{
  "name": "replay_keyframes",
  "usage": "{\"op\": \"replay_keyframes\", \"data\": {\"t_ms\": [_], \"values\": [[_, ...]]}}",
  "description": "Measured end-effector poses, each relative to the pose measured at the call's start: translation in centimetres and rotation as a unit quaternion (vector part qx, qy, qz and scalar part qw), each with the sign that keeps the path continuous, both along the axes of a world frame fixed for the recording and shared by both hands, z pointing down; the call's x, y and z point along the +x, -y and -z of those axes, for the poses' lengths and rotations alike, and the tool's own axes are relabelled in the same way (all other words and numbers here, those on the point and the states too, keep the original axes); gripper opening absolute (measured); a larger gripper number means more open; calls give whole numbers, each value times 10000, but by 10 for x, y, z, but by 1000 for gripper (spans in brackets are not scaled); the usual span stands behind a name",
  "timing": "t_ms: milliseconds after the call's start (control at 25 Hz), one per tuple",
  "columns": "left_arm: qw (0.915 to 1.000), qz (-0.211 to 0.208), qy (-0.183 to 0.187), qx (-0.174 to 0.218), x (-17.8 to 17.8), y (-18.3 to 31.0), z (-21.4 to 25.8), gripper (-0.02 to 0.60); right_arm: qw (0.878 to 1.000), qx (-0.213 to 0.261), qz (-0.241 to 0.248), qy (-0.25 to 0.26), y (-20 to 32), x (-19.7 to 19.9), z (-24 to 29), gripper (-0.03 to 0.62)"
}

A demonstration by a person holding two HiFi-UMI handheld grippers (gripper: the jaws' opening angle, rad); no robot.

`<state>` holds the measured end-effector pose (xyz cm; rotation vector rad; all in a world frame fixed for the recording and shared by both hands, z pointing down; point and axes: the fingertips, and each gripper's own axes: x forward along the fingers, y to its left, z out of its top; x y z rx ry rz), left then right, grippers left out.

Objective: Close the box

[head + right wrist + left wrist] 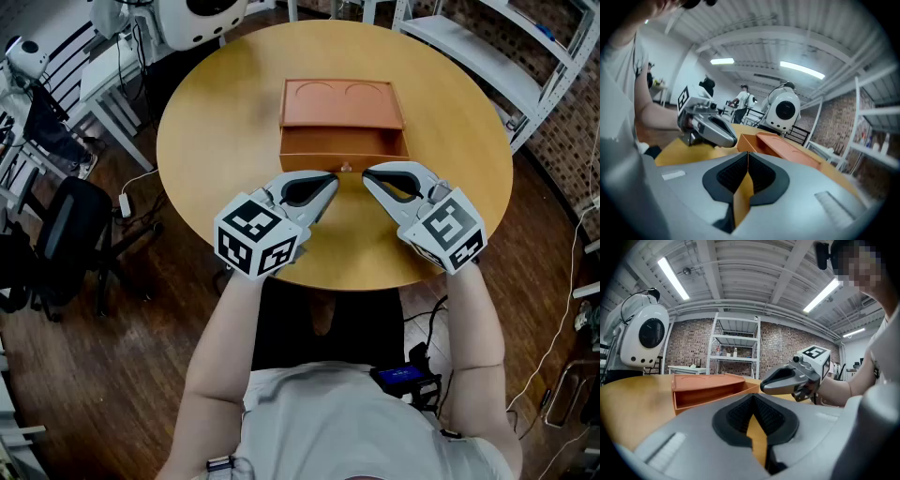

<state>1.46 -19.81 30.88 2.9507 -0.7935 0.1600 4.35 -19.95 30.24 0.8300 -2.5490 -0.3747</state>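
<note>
Round table (216, 141), dark wood floor (122, 375), brick wall (689, 341) — white shelving (736, 337)

- A round wooden counter (216, 141) fills the middle of the frame.
- A black office chair (70, 225) stands at the left, on dark wooden floor (122, 375).
- White metal shelving (525, 56) is at upper right.
- A white rounded machine (197, 19) sits at the top edge.
</note>
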Motion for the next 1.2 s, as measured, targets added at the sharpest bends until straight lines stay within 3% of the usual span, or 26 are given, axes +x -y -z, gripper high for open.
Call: {"op": "replay_keyframes", "data": {"t_ms": [120,200,400,600,720,1000,1200], "values": [[10000,16,45,6,-6,4,0,0,9938,291,133,-1068,20,-5,-2,53],[10000,12,74,-6,-8,4,-1,0,9823,276,287,-1831,31,-3,-10,58],[10000,7,56,-9,-11,6,0,0,9397,224,633,-3353,51,-2,-17,62],[10000,1,80,-9,-12,6,-1,0,8883,1125,444,-4430,57,-15,-35,68],[10000,-7,80,-7,-12,6,-3,0,8681,1651,215,-4677,62,-18,-37,98],[10000,-3,91,-19,-11,8,-3,0,8522,2065,-133,-4806,77,-14,-32,120],[10000,10,83,-20,-12,7,-2,0,8496,2279,-348,-4743,94,-13,-31,119]]}}
